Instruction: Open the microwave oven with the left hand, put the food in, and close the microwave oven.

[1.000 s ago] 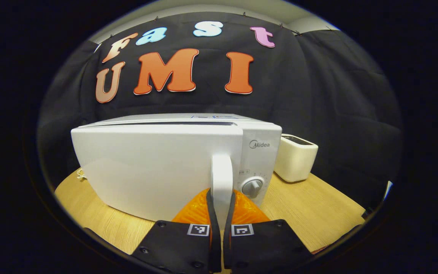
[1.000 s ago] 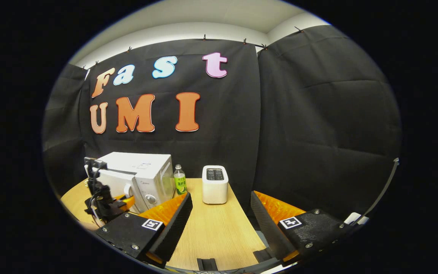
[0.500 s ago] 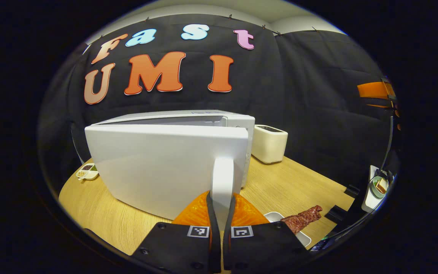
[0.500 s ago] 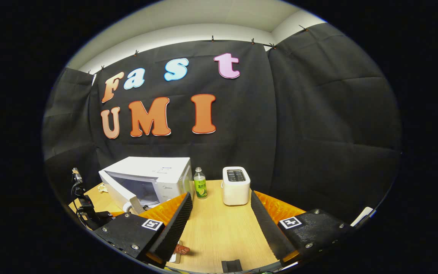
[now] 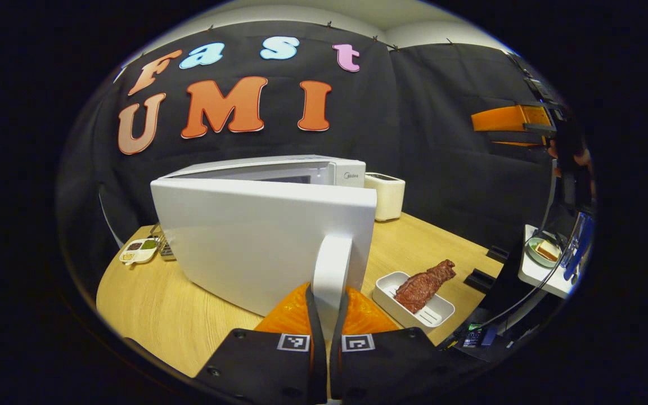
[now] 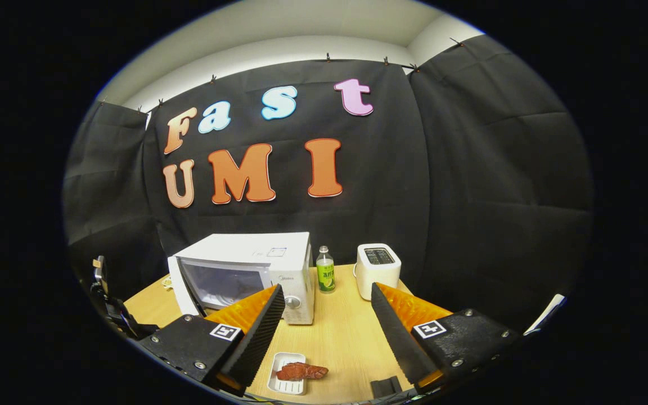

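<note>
Opening the microwave [image 6: 245, 270]: my left gripper [image 5: 327, 306] is clamped tight on the door handle [image 5: 331, 264], door swung wide. Right gripper [image 6: 327, 323] gapes wide, holding nothing. Next it must grab the meat [image 6: 301, 371] on its tray [image 6: 284, 385], in front of the microwave.

The left gripper view sits low and very close behind the microwave door [image 5: 262, 242], looking along its outer face towards the back wall, with the handle [image 5: 329, 275] right at the lens. The right gripper view stands farther back and higher, looking down across the bench [image 6: 346, 337] at the open microwave [image 6: 245, 270] from the front. Both views take in the bench, the toaster [image 6: 377, 269], and the white tray [image 6: 287, 381] of meat [image 6: 301, 371] near the front edge.
</note>
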Demonstrator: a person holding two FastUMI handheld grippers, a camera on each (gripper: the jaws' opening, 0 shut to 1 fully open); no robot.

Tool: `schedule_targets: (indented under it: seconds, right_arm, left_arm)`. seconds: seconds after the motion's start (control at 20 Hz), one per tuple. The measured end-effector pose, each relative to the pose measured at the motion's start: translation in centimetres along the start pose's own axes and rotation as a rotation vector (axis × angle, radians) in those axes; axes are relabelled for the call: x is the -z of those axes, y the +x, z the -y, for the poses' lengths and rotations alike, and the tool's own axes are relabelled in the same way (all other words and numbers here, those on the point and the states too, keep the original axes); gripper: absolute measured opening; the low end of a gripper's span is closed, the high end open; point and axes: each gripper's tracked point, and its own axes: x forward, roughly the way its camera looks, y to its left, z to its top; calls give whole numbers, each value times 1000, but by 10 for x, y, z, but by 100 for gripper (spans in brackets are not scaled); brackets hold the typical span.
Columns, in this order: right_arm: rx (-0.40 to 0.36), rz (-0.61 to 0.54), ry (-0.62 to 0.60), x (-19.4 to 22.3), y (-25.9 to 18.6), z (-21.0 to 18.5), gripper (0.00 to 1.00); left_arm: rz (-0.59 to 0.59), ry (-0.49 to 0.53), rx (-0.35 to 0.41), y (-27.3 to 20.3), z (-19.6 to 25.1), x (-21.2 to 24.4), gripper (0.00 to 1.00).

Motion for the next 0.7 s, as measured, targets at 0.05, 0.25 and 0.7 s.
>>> schedule_targets:
  seconds: [0.05,0.25,0.7]
  right_arm:
    - [3,-3,4,2,1,-6,96]
    - [7,-12,31,11,3,-36,96]
    - [47,-68,179,77,16,-67,95]
  left_arm:
    - [-4,8,2,-9,-6,3,6]
    - [-11,14,17,-45,-26,16,4]
    - [2,49,-14,-97,-83,35,19]
